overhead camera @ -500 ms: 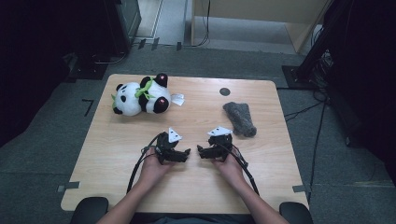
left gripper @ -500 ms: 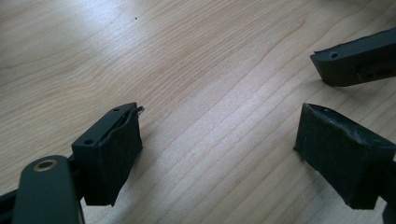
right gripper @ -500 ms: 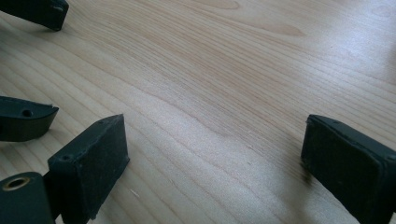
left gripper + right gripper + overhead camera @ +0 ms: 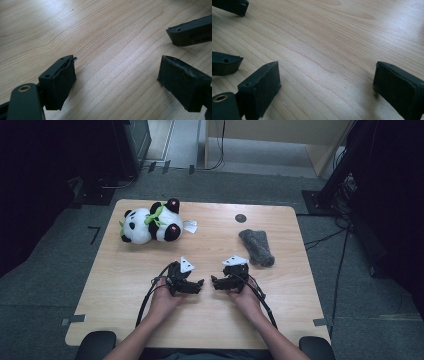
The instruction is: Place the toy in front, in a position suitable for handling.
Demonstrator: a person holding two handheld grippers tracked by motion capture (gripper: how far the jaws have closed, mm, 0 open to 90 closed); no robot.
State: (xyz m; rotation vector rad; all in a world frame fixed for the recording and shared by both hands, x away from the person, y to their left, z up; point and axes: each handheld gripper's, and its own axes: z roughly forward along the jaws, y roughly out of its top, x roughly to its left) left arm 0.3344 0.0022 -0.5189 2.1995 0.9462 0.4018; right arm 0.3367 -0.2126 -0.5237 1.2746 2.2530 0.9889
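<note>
Sock [image 4: 257,248] lies just beyond the right claw [image 4: 216,282]; both claws gape wide, empty, left claw [image 4: 199,285] alongside.

one plush panda [image 4: 150,225], one grey sock [image 4: 256,247], two grippers, one wooden table [image 4: 210,320]

No readable text anywhere.
The white tag [image 4: 189,225] on the panda [image 4: 150,224] is too small and blurred to read; no letters, brands or numbers can be made out on the table [image 4: 210,320], the grey cloth [image 4: 257,247] or the black jaws in either gripper view.
</note>
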